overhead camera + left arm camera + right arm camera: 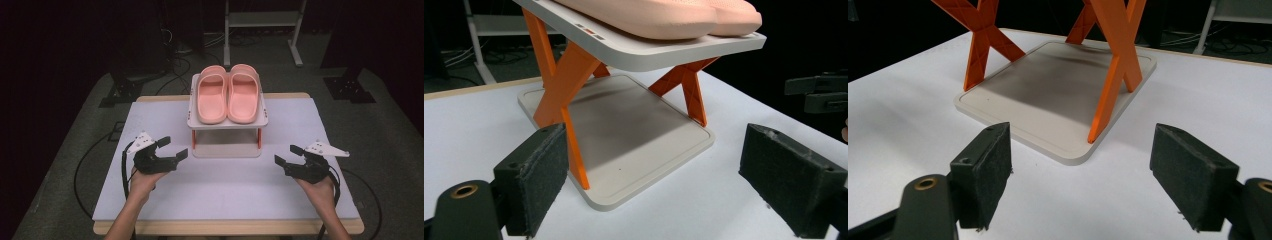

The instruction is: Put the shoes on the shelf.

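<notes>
A pair of pink slippers (228,95) lies side by side on the top shelf (192,122) of a small white rack with orange X-shaped legs (566,75). Its lower shelf (1048,95) is bare. My left gripper (172,149) hovers over the white table left of the rack, open, with nothing between its pads. My right gripper (288,154) hovers to the rack's right, also open and empty. In the left gripper view the slippers (664,15) overhang above and the right gripper (819,92) shows at the far right edge.
The white table top (225,190) spreads out in front of the rack. Cables (87,160) trail off the table's left side over the grey floor. A metal stand (262,22) and dark equipment bases stand behind the table.
</notes>
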A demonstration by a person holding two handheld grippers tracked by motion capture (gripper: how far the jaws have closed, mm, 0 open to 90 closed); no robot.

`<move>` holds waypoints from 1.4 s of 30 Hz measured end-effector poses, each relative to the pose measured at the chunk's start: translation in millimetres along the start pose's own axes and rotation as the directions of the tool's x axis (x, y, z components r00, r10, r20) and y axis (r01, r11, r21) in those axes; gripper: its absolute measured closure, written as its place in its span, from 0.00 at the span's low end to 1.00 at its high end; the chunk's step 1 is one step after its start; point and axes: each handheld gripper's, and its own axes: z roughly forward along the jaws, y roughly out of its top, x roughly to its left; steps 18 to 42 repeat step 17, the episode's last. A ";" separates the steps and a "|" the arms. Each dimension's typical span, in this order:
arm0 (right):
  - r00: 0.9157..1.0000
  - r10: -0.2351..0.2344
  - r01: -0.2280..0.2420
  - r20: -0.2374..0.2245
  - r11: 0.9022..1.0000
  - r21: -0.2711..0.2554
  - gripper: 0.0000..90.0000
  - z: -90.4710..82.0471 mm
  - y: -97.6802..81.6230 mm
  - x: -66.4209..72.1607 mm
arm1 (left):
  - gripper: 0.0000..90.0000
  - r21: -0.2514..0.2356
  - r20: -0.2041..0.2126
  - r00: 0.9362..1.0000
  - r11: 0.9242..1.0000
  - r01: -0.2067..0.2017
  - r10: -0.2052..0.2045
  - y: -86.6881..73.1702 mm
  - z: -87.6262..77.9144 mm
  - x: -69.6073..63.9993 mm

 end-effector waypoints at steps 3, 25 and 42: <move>1.000 0.003 -0.003 -0.004 1.000 0.000 0.26 -1.7 -2.8 1.3 | 0.12 -0.005 0.000 1.000 1.000 -0.001 0.001 -2.5 -1.7 -1.1; 1.000 0.021 -0.021 0.005 1.000 -0.023 0.26 -13.7 -27.9 3.7 | 0.10 -0.016 0.003 0.999 0.999 0.048 -0.048 -27.4 -5.6 -1.9; 1.000 0.021 -0.021 0.005 1.000 -0.023 0.26 -13.7 -27.9 3.7 | 0.10 -0.016 0.003 0.999 0.999 0.048 -0.048 -27.4 -5.6 -1.9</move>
